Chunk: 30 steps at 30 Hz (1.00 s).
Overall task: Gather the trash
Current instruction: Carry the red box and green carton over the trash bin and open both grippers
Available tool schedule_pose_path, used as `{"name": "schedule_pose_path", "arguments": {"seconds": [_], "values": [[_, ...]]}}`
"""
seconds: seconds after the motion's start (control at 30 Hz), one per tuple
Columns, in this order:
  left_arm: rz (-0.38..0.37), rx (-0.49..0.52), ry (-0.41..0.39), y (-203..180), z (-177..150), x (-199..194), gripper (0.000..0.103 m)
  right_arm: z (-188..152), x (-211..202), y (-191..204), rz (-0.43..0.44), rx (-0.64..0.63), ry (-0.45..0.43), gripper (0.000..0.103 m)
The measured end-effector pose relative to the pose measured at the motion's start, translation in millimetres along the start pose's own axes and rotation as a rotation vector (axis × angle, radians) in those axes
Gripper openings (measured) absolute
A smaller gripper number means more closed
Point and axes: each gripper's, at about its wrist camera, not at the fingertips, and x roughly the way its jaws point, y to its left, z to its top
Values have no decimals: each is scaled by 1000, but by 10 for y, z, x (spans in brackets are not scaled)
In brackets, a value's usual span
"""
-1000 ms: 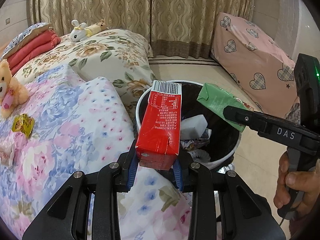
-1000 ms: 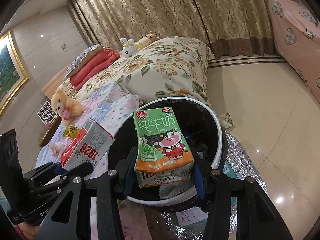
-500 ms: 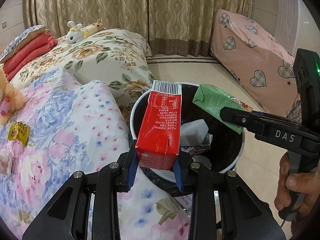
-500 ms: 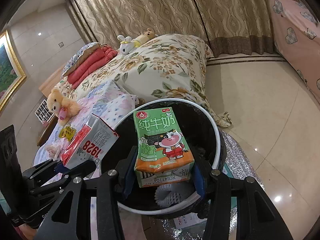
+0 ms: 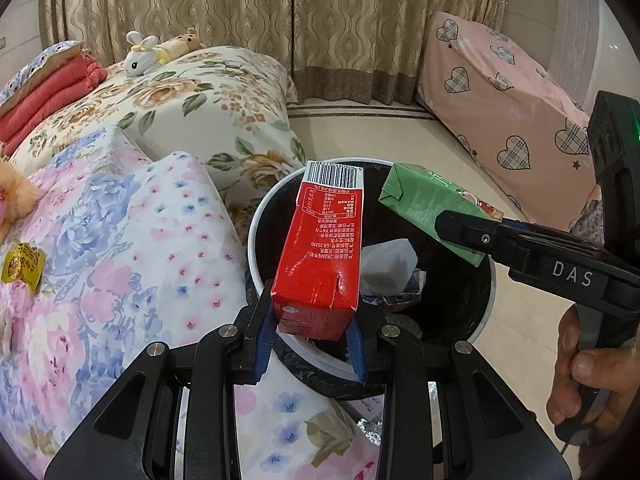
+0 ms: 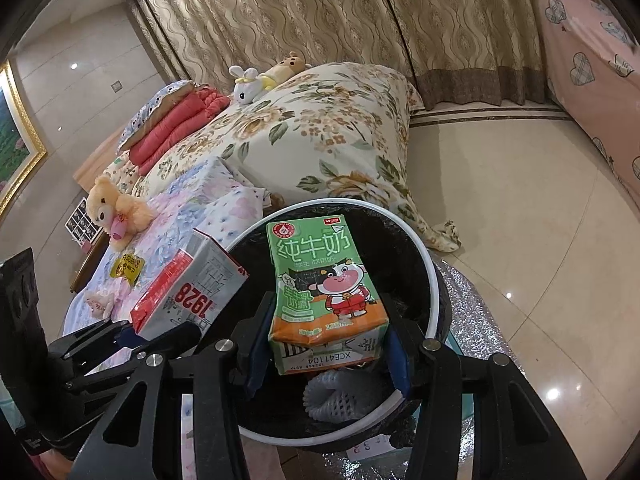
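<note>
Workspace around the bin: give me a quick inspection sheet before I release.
Surface: floral pink-and-blue bedspread beside glossy tiled floor.
Job's things: red milk carton and green milk carton, both above the round black white-rimmed trash bin, which already holds waste.
Clutter: yellow wrapper on the bedspread.
Grippers: left gripper shut on the red carton; right gripper shut on the green carton.
Cables: nothing seen.
Surroundings: beige curtains, plush toys.
</note>
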Motion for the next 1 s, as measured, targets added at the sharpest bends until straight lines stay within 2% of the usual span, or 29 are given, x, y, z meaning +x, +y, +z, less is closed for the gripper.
{"name": "schedule_pose_path", "arguments": {"seconds": [0.4,0.53,0.6,0.63,0.67,0.9,1.0], "values": [[-2,14,11,-39,45,29,30,24,46,-8,-3,6,9,50],[-33,-2,17,-13,54,31,31,26,84,-11,9,22,26,51],[-38,-3,17,-7,50,18,41,22,80,-28,2,33,22,51],[-32,-5,12,3,37,-4,51,19,75,-45,1,39,21,51],[-31,-7,7,0,28,-22,57,17,71,-57,2,47,21,51],[-33,-80,-31,189,-179,-239,61,-42,-15,-51,5,70,11,52],[-32,-119,-24,304,-306,-291,62,-65,-45,21,14,65,9,61]]}}
